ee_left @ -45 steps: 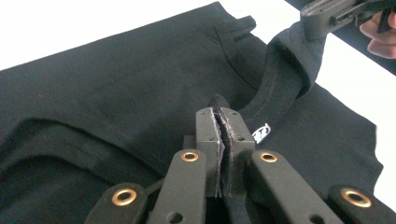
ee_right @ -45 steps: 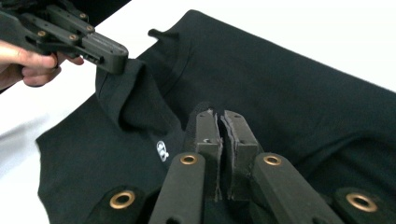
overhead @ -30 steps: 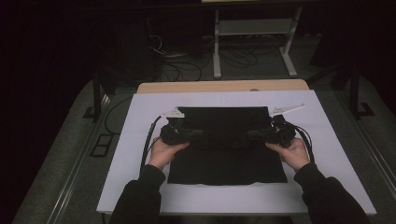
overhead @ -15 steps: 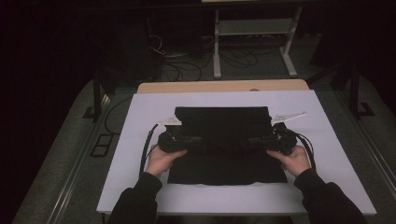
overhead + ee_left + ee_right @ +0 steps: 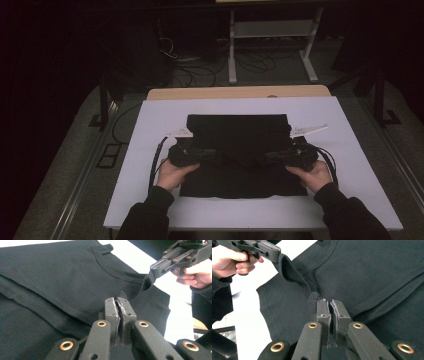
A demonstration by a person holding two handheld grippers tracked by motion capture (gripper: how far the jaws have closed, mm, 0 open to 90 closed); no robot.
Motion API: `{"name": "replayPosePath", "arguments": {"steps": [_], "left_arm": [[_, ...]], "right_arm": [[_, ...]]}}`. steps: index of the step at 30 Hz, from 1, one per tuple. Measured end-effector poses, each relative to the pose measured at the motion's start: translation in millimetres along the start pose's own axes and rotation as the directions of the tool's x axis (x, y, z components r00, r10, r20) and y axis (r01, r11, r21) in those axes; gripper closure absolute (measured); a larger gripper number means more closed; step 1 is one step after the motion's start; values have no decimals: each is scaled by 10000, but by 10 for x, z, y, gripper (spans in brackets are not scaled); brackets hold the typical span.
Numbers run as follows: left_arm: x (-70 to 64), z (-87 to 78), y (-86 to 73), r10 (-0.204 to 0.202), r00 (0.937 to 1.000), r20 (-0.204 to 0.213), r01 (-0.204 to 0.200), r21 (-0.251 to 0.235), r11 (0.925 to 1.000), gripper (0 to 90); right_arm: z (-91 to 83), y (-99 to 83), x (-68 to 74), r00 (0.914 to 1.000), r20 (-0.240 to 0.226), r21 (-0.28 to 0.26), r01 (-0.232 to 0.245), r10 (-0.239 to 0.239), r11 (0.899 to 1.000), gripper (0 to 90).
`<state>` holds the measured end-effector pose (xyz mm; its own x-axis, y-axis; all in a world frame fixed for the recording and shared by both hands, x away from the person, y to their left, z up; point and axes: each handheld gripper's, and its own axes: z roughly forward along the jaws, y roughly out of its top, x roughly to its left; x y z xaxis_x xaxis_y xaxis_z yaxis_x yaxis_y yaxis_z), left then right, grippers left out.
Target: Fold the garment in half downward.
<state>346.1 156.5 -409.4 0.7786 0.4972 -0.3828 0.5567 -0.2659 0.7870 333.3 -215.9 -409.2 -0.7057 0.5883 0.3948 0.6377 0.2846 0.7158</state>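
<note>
1. Two grippers are engaged on one black T-shirt [image 5: 239, 150], which lies on the white table cover [image 5: 350, 150] with its neckline toward the person.
2. Left gripper [image 5: 119, 300]: jaws clenched, a pinch of the shirt's cloth caught between them, as seen in the left gripper view. Right gripper [image 5: 330, 302]: likewise clamped on a fold of the shirt near the collar.
3. Change noted: against the picture one second earlier, both grippers have drawn back toward the person in the high view, left gripper [image 5: 192, 155] and right gripper [image 5: 290, 157] now sitting over the middle of the shirt rather than near its far edge.
4. The far portion now shows as a doubled band with a straight fold line.
5. Judgement: the far edge is being carried over the body of the shirt; a fold appears partly made, with the cloth not yet laid down and let go.
</note>
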Motion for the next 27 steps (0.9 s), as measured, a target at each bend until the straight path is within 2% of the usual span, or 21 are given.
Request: {"name": "replayPosePath", "arguments": {"steps": [10,12,27], "left_arm": [[-95,-56,-124,-1,10000,40,-1,497,9988,858],[-119,-73,-140,103,9999,60,-107,609,9981,858],[-213,-130,-253,86,9998,181,-104,1047,9944,857]], "right_arm": [[-14,-93,64,10000,-48,220,-2,3,9998,841],[-18,-108,80,9999,-95,249,39,-37,9997,841],[-59,-205,197,9994,-311,564,199,-182,9982,841]]}}
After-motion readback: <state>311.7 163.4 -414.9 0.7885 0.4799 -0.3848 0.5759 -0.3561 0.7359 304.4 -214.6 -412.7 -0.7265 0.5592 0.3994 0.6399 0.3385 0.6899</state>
